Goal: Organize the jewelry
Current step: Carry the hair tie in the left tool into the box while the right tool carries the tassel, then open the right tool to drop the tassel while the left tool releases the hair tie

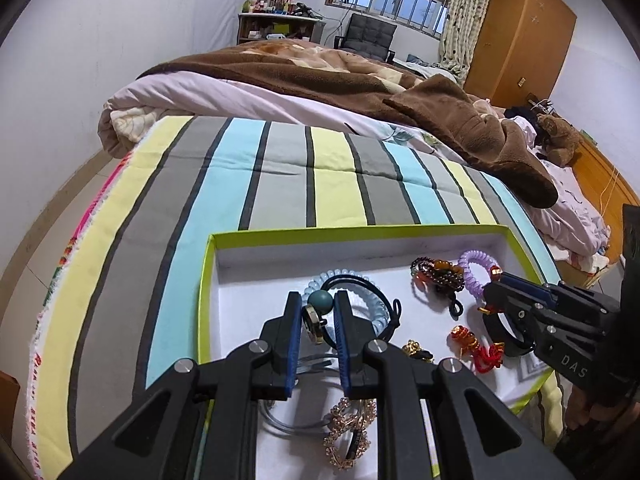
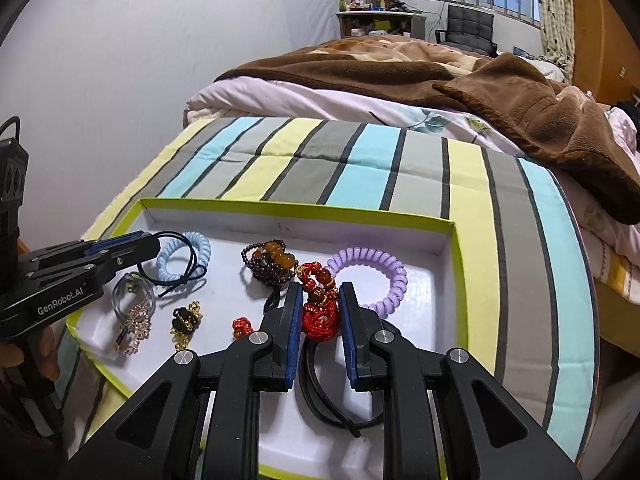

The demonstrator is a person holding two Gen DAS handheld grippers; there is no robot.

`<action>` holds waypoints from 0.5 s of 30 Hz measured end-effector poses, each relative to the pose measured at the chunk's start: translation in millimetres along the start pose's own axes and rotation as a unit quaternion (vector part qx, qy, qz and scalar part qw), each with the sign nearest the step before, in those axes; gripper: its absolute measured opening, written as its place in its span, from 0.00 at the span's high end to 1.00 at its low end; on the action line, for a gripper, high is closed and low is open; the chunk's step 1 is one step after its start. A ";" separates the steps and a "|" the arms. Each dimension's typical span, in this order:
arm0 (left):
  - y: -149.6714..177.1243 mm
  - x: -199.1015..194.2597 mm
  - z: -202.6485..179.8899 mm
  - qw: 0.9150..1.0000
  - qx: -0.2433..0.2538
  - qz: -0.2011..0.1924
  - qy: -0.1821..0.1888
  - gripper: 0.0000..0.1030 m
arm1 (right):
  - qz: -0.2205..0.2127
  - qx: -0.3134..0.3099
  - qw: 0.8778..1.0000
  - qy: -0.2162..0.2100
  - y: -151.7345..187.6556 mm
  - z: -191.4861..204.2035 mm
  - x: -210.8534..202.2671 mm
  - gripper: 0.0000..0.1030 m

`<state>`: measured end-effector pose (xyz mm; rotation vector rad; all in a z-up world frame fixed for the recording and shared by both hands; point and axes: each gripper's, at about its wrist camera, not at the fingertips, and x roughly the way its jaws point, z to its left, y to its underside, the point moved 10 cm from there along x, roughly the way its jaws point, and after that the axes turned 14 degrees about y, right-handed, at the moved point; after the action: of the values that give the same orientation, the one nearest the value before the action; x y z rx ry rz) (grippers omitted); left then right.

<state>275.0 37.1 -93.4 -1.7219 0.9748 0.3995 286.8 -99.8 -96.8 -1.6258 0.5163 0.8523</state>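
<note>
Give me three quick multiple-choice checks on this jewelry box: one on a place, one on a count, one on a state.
1. Where does the purple coil tie lie?
A) on the striped sheet
B) inside the box
C) on the brown blanket

2. How many coil ties are in the box?
A) two
B) one
C) four

3. What is between the right gripper fingers?
A) nothing
B) a gold charm
C) the red knotted bracelet

Answers:
1 B: it rests on the white floor within the green rim.
2 A: only the purple one and a pale blue one show.
3 C: the red cord fills the gap.
</note>
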 end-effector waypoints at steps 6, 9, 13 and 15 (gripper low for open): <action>1.5 2.3 0.0 1.000 -0.004 0.005 0.002 0.83 | 0.003 -0.001 1.000 0.002 -1.0 1.7 3.1 0.81; 2.5 3.4 0.4 1.000 -0.005 0.006 -0.001 0.83 | 0.002 -0.002 1.000 0.004 -0.8 1.7 4.1 0.81; 2.5 4.2 -0.8 1.000 -0.004 0.006 0.001 0.83 | 0.000 -0.004 1.000 0.004 -0.9 1.8 4.7 0.81; 2.7 4.5 -1.4 1.000 -0.004 0.008 0.002 0.82 | -0.001 -0.004 1.000 0.004 -0.7 1.9 5.0 0.80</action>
<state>275.4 33.7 -97.6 -1.7228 0.9911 0.4109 290.1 -97.3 -100.3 -1.6382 0.5181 0.8483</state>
